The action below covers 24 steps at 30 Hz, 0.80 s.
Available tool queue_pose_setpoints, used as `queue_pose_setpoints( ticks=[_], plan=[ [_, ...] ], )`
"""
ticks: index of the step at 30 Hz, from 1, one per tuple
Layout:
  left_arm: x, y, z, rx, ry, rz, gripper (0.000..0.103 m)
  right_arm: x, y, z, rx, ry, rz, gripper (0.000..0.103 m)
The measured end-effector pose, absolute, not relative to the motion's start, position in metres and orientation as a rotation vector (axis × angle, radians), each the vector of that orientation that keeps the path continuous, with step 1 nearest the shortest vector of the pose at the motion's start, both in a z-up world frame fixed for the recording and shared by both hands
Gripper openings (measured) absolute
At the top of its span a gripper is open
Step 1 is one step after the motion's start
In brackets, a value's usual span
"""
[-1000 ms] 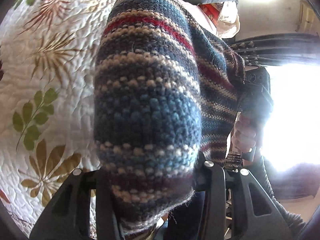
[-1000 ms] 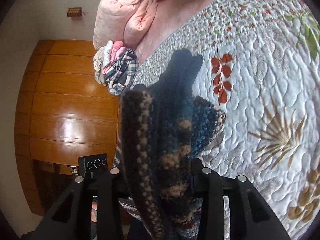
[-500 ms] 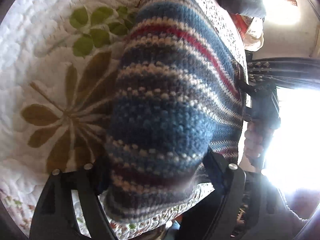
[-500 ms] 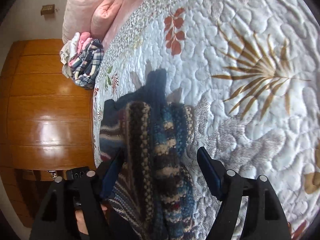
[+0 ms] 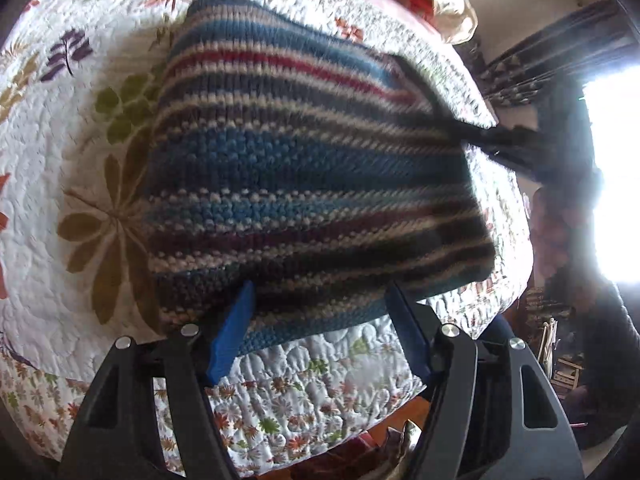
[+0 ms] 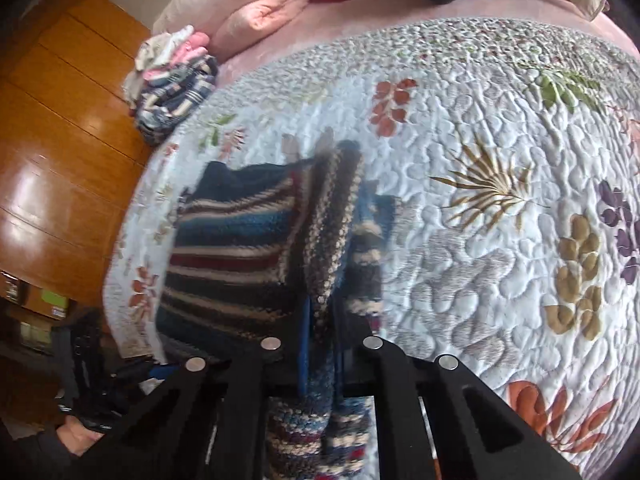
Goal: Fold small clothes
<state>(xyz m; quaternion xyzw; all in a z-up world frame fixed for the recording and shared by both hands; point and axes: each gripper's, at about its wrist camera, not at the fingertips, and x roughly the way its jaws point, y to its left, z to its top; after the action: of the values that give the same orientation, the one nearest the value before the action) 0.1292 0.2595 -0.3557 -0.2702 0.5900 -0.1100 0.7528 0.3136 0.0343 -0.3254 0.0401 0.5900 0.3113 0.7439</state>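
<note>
The striped knit sweater (image 5: 312,184) is spread across the middle of the left wrist frame, lying on the leafy quilt (image 5: 52,184). The left gripper (image 5: 320,320) is seen at the bottom centre with its blue pads set wide apart — the sweater's near hem sits between and partly over them, but nothing is pinched there. At the right edge of that frame, a dark blurred shape is seen at the sweater's far corner; what it is can't be told for sure.

In the right wrist frame the sweater (image 6: 240,252) is found left of centre, flat on the quilt (image 6: 500,280) except for one edge, which is pulled up into a ridge. That ridge is clamped by the right gripper (image 6: 320,340) at the bottom centre — jaws narrow, knit fabric squeezed between the blue pads and hanging down below them.

A pile of clothes (image 6: 172,92) is seen at the upper left by a pink duvet (image 6: 248,8), well apart from the sweater. A wooden panel (image 6: 60,128) fills the left side.
</note>
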Motion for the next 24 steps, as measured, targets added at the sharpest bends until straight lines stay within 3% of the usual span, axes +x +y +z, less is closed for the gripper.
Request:
queue_pose_setpoints(
  ticks=[4,9,12,13,15,16,22,24],
  plan=[
    [0.134,0.272,-0.337,-0.621,1.316,-0.278,0.064,0.316,0.033,-0.332,0.066,1.319,0.666,0.011],
    [0.16,0.325,-0.275,-0.704,1.087,-0.311,0.07,0.319,0.038,-0.287,0.073,1.182,0.699,0.015],
    [0.202,0.343,-0.297,-0.69,1.12,-0.257,0.068,0.333,0.063,-0.314,0.036,1.272,0.738,0.014],
    [0.214,0.346,-0.313,-0.666,1.17,-0.22,0.067,0.337,0.07,-0.327,-0.014,1.301,0.717,0.009],
    [0.231,0.346,-0.341,-0.627,1.244,-0.182,0.057,0.345,0.073,-0.346,-0.055,1.33,0.698,0.006],
    [0.239,0.341,-0.342,-0.593,1.253,-0.175,0.058,0.35,0.072,-0.346,-0.03,1.348,0.698,0.006],
    [0.202,0.334,-0.285,-0.57,1.164,-0.28,0.061,0.312,0.06,-0.292,-0.062,1.27,0.786,0.01],
    [0.187,0.333,-0.287,-0.591,1.178,-0.297,0.061,0.29,0.063,-0.299,-0.136,1.301,0.812,0.01]
  ],
)
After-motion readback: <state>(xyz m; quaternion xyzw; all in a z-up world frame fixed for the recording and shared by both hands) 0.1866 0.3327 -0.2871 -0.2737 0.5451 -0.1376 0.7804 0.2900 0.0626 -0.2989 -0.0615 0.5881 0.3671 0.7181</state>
